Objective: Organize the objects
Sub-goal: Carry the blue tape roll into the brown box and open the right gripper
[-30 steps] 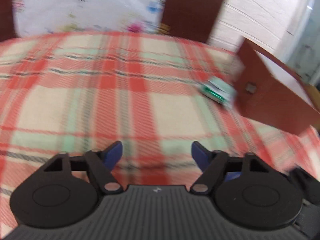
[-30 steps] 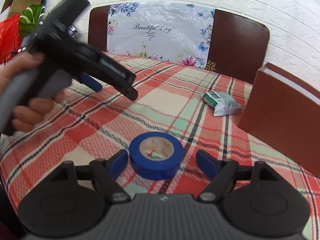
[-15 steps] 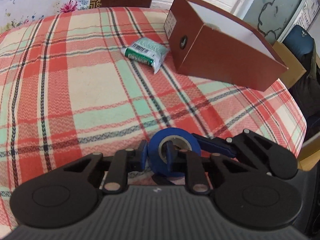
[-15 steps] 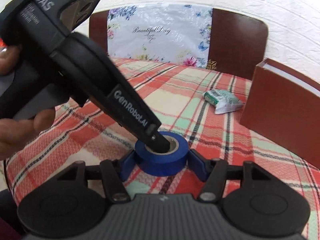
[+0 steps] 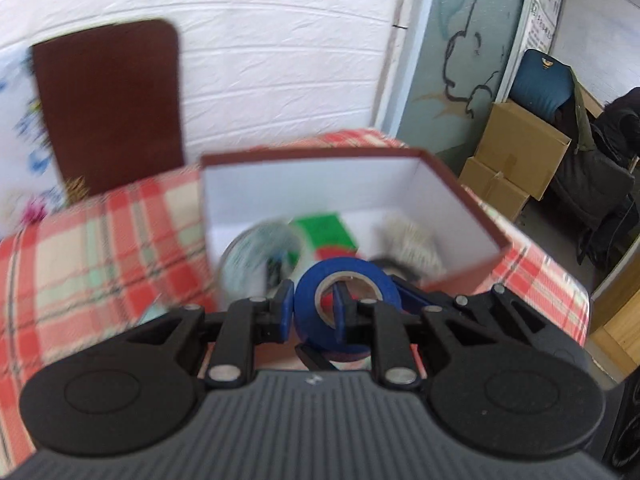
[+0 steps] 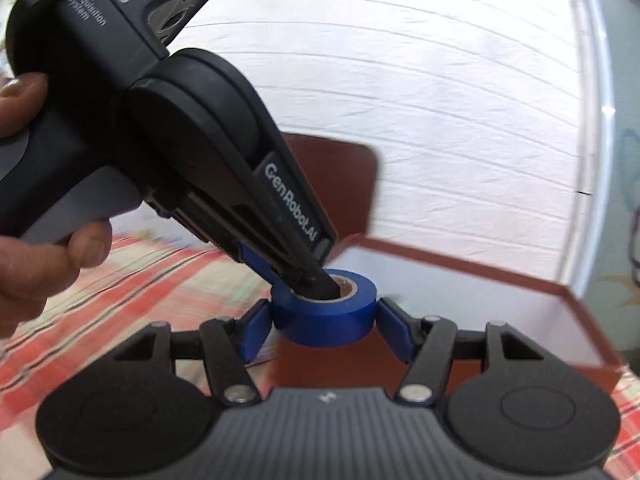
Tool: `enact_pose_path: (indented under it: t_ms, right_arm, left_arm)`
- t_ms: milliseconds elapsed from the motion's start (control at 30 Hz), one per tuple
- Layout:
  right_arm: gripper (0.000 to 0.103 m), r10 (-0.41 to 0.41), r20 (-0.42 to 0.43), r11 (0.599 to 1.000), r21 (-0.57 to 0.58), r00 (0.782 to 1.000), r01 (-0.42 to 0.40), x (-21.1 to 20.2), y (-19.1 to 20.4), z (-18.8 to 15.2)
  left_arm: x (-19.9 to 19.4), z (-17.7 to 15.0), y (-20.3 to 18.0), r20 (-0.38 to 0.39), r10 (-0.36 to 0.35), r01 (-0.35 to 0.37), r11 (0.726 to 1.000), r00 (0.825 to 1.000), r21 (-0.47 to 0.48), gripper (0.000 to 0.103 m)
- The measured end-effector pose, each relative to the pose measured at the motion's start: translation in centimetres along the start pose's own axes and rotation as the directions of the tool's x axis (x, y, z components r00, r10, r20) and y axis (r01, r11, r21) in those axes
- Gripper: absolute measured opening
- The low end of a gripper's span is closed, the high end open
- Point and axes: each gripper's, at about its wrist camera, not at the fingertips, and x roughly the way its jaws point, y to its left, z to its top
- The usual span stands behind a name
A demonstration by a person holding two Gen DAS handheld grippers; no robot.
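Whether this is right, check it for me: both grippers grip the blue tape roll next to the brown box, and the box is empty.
Not quite: the brown box is not empty. The left wrist view shows a clear tape roll, a green item and a blurred white item inside. The rest holds: left gripper and right gripper both grip the blue tape roll next to it.

Left gripper (image 6: 316,280) body, seen from the right wrist view:
- "DAS", large white letters, on the upper housing, far from the fingertips.
- "Data Acquisition System", small white print, just beside "DAS".
- "GenRobot.AI", white lettering along the finger arm, running down toward the fingertips.

Left wrist view: nothing legible.
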Motion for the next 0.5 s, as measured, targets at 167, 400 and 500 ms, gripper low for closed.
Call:
enact_pose_path:
  t_ms: [167, 400, 500]
  right_arm:
    - [0.059, -0.075, -0.013, 0.997, 0.033, 0.997, 0.076, 2.2, -3.5, -0.1]
    - [0.059, -0.109, -0.029, 0.992, 0.067, 0.994, 0.111, 4.1, -5.9, -0.9]
    - [0.059, -0.115, -0.026, 0.99, 0.077, 0.993, 0.117, 4.5, -6.3, -1.0]
  left_arm:
    - [3.6, 1.9, -2.0, -0.005, -0.013, 0.014, 0.999, 1.0, 0.034, 0.023]
    - [6.1, 3.0, -2.8, -0.019, -0.01, 0.011, 0.999, 1.0, 0.049, 0.023]
    - [6.6, 3.3, -2.9, -0.024, -0.005, 0.006, 0.998, 1.0, 0.055, 0.023]
